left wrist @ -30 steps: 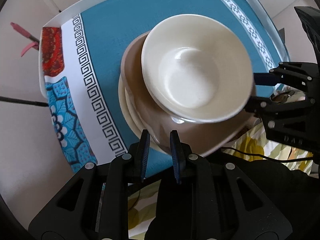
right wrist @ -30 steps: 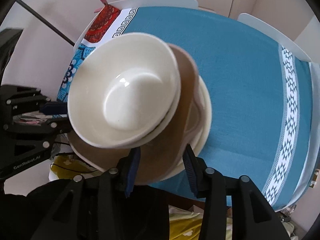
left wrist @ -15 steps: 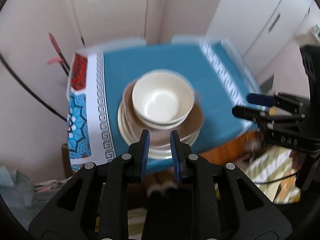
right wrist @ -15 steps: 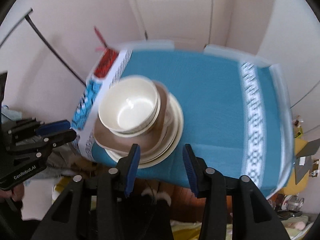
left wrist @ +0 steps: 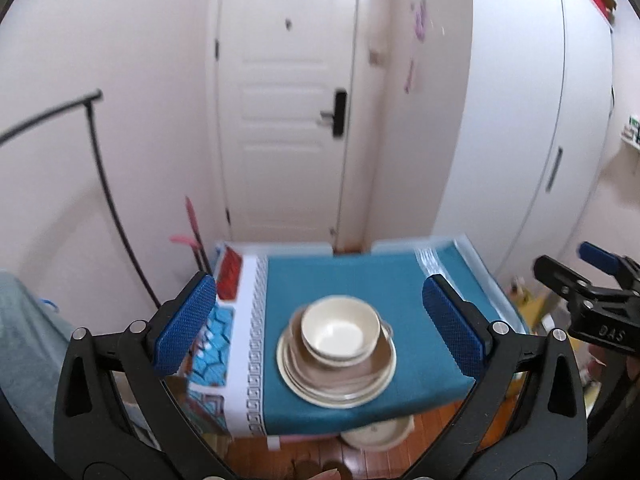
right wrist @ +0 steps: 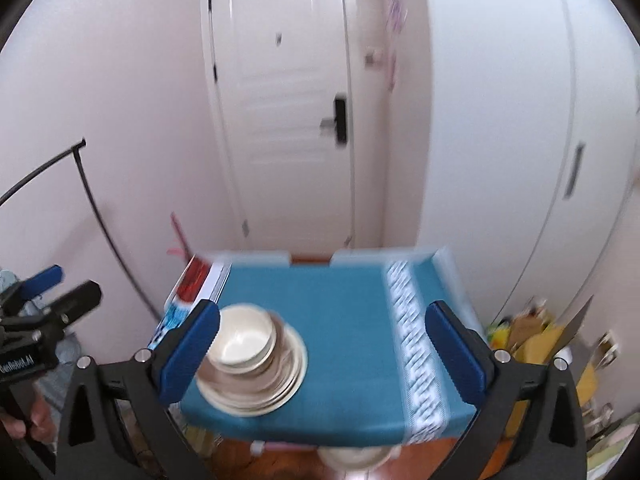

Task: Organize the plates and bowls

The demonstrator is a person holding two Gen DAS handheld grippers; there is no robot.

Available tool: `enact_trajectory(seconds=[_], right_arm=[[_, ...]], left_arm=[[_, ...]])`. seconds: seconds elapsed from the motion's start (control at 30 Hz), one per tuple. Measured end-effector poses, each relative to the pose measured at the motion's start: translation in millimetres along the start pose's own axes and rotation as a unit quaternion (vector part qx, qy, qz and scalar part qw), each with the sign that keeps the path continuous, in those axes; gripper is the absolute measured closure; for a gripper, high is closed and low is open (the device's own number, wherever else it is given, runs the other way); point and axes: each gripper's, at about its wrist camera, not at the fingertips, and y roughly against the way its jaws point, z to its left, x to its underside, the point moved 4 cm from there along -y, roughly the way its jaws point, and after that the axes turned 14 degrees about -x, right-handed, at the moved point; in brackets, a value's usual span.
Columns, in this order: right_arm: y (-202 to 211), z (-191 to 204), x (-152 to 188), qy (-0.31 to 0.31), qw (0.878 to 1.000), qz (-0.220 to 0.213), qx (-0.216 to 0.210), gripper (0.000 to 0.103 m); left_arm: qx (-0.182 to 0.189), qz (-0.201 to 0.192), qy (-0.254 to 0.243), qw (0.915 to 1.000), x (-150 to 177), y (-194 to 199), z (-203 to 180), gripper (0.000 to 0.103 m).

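The stack of plates and bowls [left wrist: 338, 354] is sitting near the table's [left wrist: 432, 344] near edge, below and ahead of both grippers; left gripper [left wrist: 320, 326] and right gripper [right wrist: 322, 348], jaws just opening wide and empty, are hanging about equally far.

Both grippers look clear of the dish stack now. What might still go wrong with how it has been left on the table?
The cream bowls sit off-centre on the brown dish and plates, toward the patterned side, so the stack may slide if bumped. The stack also stands near the front edge of the teal tablecloth; a tug on the overhanging cloth might bring it down. The left gripper and right gripper are open and empty, so nothing steadies it.
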Motion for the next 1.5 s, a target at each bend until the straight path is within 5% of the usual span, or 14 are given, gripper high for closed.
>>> enact_trajectory(seconds=[0.37, 1.5], right_arm=[[45.4, 13.3, -5.7, 0.015, 0.997, -0.074, 0.025, 0.001], [59.1, 12.9, -0.2, 0.01, 0.995, -0.086, 0.038, 0.001]], left_arm=[[-0.017, -0.081, -0.023, 0.9963, 1.1, 51.1, -1.2, 0.0], [-0.012, -0.089, -0.009, 0.9959, 5.3, 55.0, 1.1, 0.0]])
